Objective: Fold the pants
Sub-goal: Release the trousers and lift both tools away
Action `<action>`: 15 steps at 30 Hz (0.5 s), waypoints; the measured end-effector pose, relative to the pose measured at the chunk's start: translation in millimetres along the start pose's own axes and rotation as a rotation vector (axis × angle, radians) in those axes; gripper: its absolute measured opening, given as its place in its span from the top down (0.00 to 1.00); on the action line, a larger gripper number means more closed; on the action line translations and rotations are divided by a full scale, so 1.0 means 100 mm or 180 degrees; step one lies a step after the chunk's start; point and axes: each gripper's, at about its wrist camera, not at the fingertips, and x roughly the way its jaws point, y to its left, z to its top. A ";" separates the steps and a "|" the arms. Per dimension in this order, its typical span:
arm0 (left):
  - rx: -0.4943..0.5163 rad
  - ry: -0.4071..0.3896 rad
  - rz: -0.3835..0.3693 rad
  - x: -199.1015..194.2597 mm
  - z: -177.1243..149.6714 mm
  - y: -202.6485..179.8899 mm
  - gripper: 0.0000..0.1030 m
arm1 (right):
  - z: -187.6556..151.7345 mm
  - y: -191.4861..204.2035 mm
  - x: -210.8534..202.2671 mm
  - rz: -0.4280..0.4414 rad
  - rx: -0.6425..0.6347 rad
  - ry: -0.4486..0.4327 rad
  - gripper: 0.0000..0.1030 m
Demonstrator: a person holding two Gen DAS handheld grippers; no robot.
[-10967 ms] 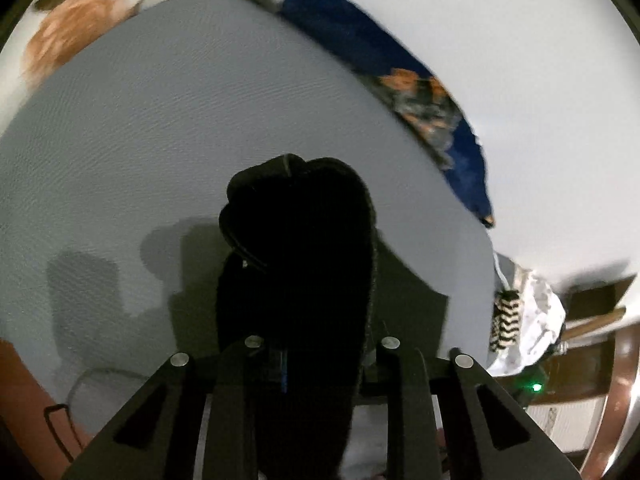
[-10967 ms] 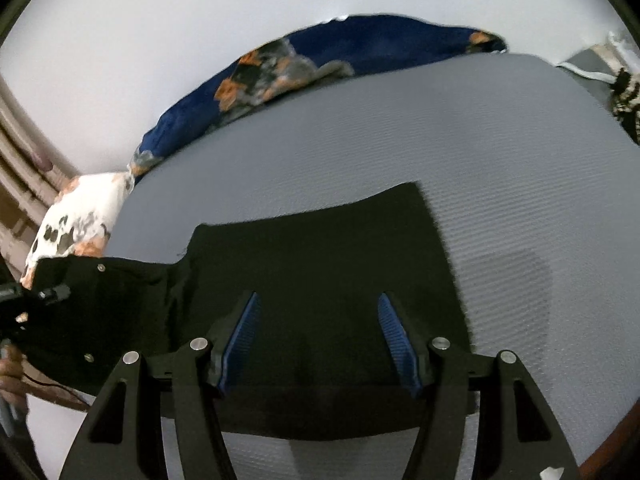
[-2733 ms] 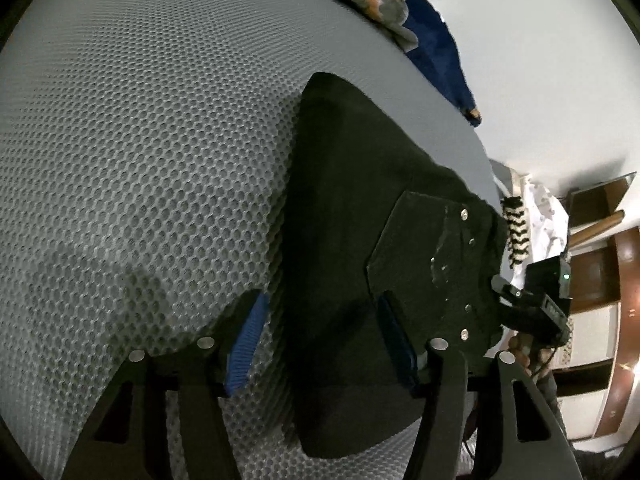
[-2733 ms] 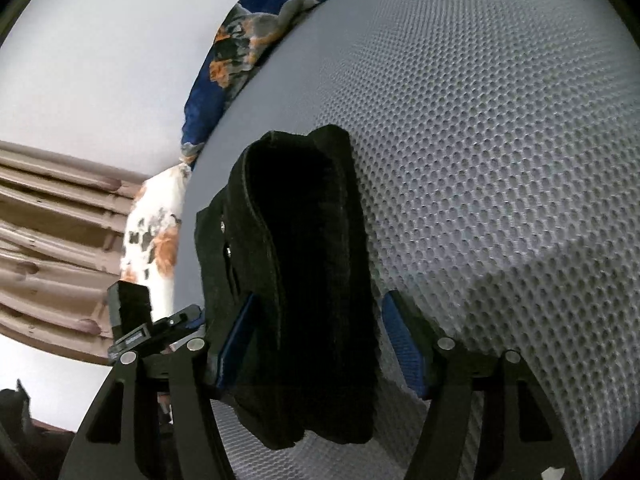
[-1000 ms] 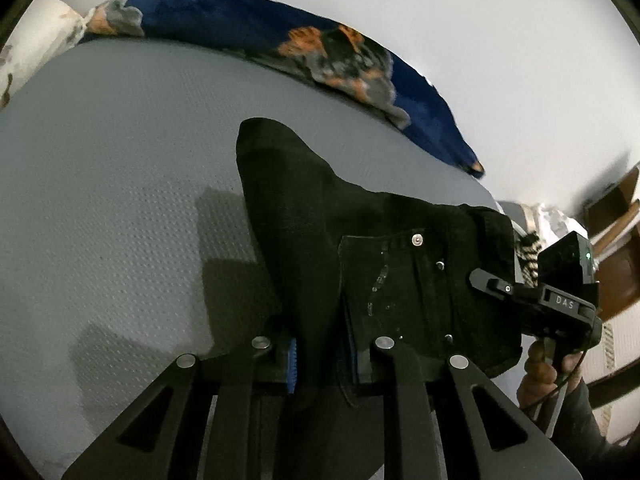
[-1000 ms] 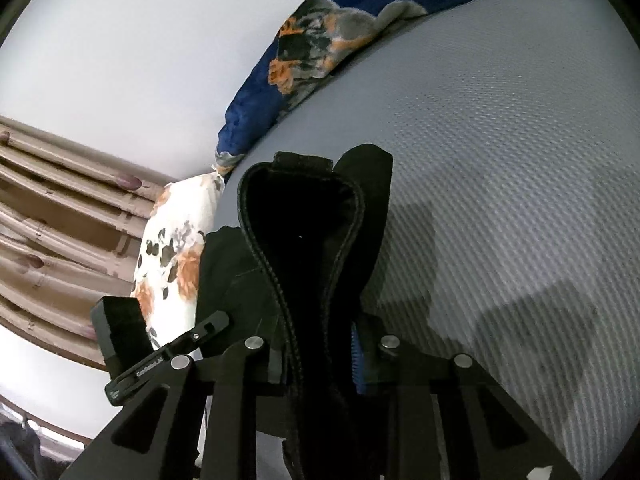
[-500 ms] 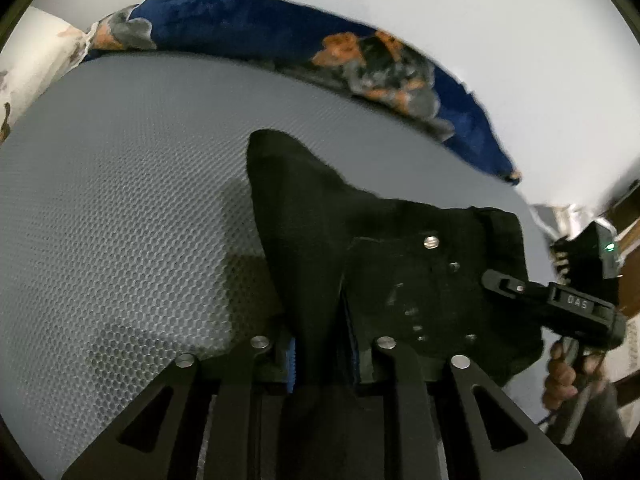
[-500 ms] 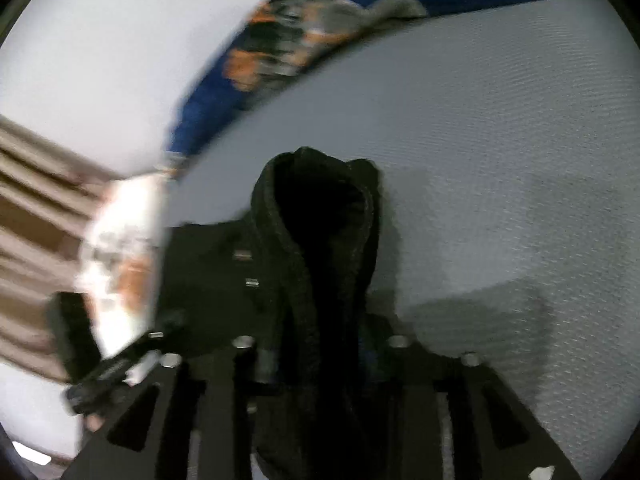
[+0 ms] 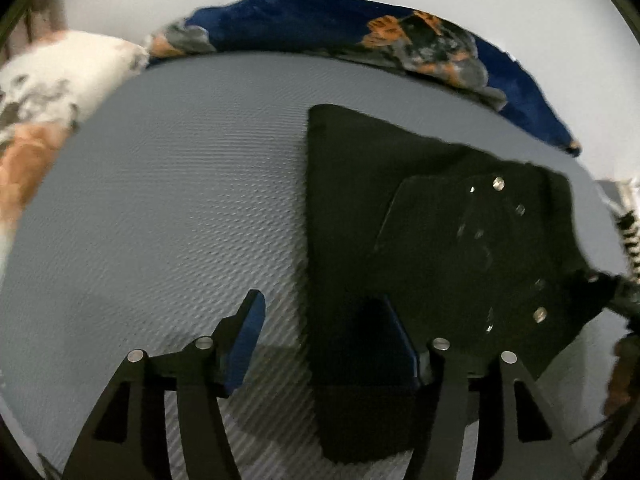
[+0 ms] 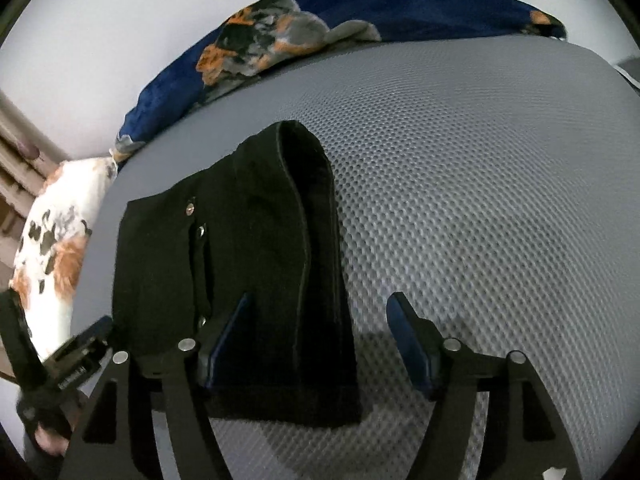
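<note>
Black pants [image 9: 420, 240]: folded into a compact stack, lying flat on the grey mesh bed [image 9: 180, 200]; folding looks all but done. Left gripper [image 9: 326, 332] and right gripper [image 10: 320, 328]: a second ago each pinched a fold; fingers have just spread, cloth between them unpressed. Beyond: blue patterned blanket [image 10: 360, 12], floral pillow [image 10: 52, 232].
</note>
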 end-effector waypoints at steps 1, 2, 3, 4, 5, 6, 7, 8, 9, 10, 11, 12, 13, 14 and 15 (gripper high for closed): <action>0.0006 -0.0025 0.0060 -0.05 -0.04 -0.01 0.41 | -0.02 0.02 -0.04 -0.0014 0.0001 -0.0032 0.34; 0.0021 -0.0039 0.0130 -0.09 -0.08 -0.02 0.41 | -0.05 0.03 -0.11 -0.0033 -0.0018 -0.0078 0.34; 0.0040 -0.0033 0.0188 -0.12 -0.11 -0.03 0.41 | -0.08 0.06 -0.16 -0.0074 -0.0047 -0.0120 0.34; 0.0067 -0.0029 0.0241 -0.16 -0.15 -0.04 0.41 | -0.11 0.09 -0.21 -0.0124 -0.0085 -0.0161 0.34; 0.0077 -0.0035 0.0257 -0.19 -0.17 -0.05 0.41 | -0.17 0.13 -0.28 -0.0179 -0.0143 -0.0216 0.34; 0.0083 -0.0047 0.0286 -0.24 -0.22 -0.06 0.41 | -0.18 0.17 -0.31 -0.0214 -0.0169 -0.0244 0.34; 0.0097 -0.0047 0.0354 -0.28 -0.28 -0.07 0.41 | -0.22 0.20 -0.35 -0.0256 -0.0199 -0.0283 0.34; 0.0109 -0.0044 0.0405 -0.30 -0.31 -0.09 0.41 | -0.27 0.23 -0.40 -0.0273 -0.0224 -0.0315 0.34; 0.0112 -0.0052 0.0455 -0.33 -0.35 -0.10 0.41 | -0.31 0.26 -0.44 -0.0263 -0.0231 -0.0338 0.34; 0.0105 -0.0074 0.0477 -0.37 -0.40 -0.11 0.41 | -0.37 0.28 -0.48 -0.0243 -0.0230 -0.0355 0.34; 0.0103 -0.0092 0.0485 -0.40 -0.42 -0.12 0.41 | -0.41 0.31 -0.50 -0.0240 -0.0234 -0.0358 0.34; 0.0105 -0.0109 0.0492 -0.44 -0.46 -0.13 0.41 | -0.44 0.34 -0.51 -0.0237 -0.0235 -0.0358 0.34; 0.0113 -0.0108 0.0497 -0.47 -0.49 -0.14 0.41 | -0.48 0.36 -0.53 -0.0218 -0.0236 -0.0359 0.34; 0.0116 -0.0108 0.0503 -0.49 -0.52 -0.15 0.41 | -0.54 0.39 -0.56 -0.0212 -0.0253 -0.0363 0.34; 0.0109 -0.0110 0.0498 -0.52 -0.55 -0.15 0.41 | -0.58 0.42 -0.56 -0.0235 -0.0266 -0.0366 0.33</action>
